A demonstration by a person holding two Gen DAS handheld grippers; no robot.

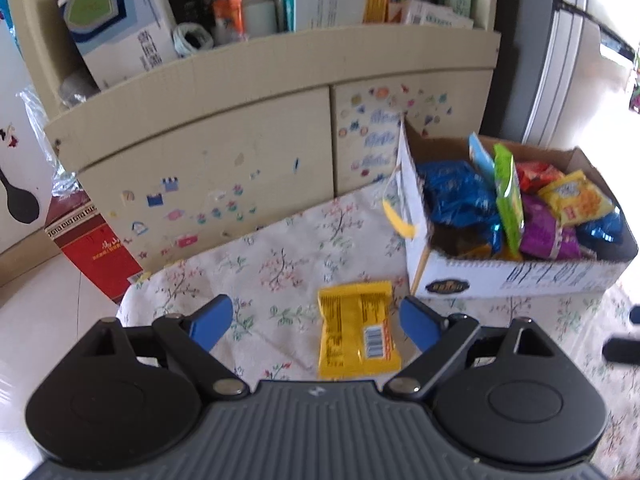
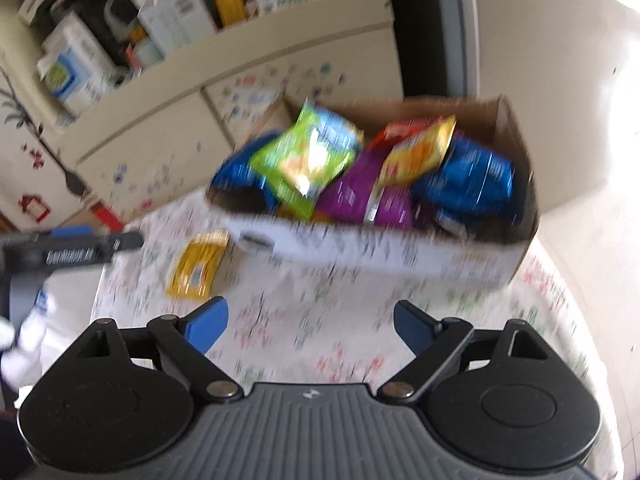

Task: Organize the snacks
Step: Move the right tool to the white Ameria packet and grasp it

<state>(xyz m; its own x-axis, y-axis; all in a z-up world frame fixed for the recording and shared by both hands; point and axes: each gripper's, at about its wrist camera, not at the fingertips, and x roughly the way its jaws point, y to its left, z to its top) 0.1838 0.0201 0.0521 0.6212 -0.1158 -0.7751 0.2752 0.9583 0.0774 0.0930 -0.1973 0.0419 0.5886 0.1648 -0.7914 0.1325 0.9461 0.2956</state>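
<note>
One loose yellow packet (image 1: 357,330) lies flat on the cloth just beside the snack box (image 1: 520,276), long axis toward me | my left claw (image 1: 316,320) gapes wide, empty, straddling it, nearer | my right claw (image 2: 310,322) also wide, empty, seemingly farther; blurred.

No txt readable w/ certainty. Yellow snack packet (image 1: 357,330) has a barcode & fine print, too small. Cardboard box (image 1: 500,278) has a dark oval logo, illegible. Red box (image 1: 96,248) has gold script, unclear. Lettering on the left gripper (image 2: 70,254) is blurred.
</note>
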